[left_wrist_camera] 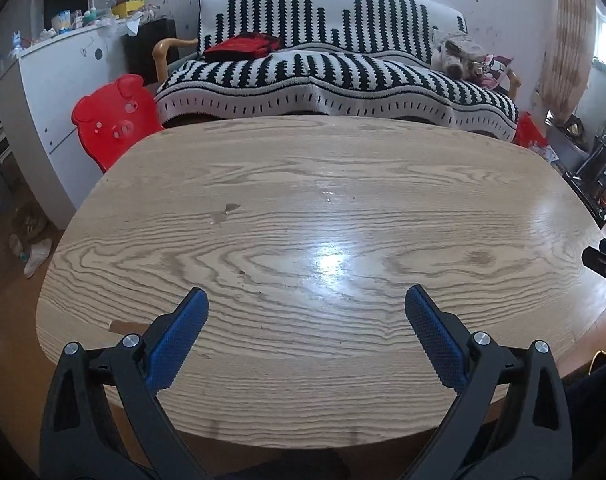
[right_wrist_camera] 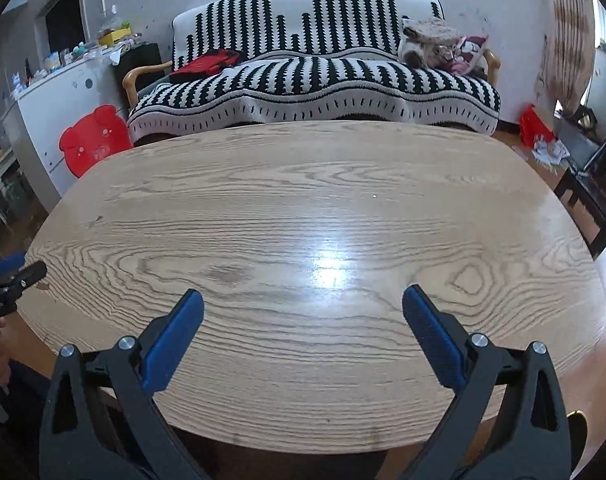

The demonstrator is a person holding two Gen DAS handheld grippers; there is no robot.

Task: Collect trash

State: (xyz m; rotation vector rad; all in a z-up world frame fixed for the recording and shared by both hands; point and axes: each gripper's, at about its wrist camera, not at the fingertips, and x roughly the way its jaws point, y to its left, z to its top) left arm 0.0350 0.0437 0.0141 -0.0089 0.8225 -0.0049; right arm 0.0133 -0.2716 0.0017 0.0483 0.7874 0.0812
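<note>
Left gripper [left_wrist_camera: 306, 300] jaws apart, nothing between them, over near edge of table [left_wrist_camera: 263, 184]. Right gripper [right_wrist_camera: 303, 300] likewise apart and holding nothing. Red bin [right_wrist_camera: 534, 125] on floor at far right, contents not visible; crumpled paper [right_wrist_camera: 549, 150] on floor just beside it. Small stain [left_wrist_camera: 225, 213] on tabletop. Striped sofa [left_wrist_camera: 335, 80] behind table; red stool [left_wrist_camera: 113, 118] at left.

I can see crumpled white paper [right_wrist_camera: 551, 149] lying in a loose, scattered heap on the floor at the far right, beyond the wooden table's [right_wrist_camera: 303, 208] far right corner, just beside a red container [right_wrist_camera: 534, 125].
</note>
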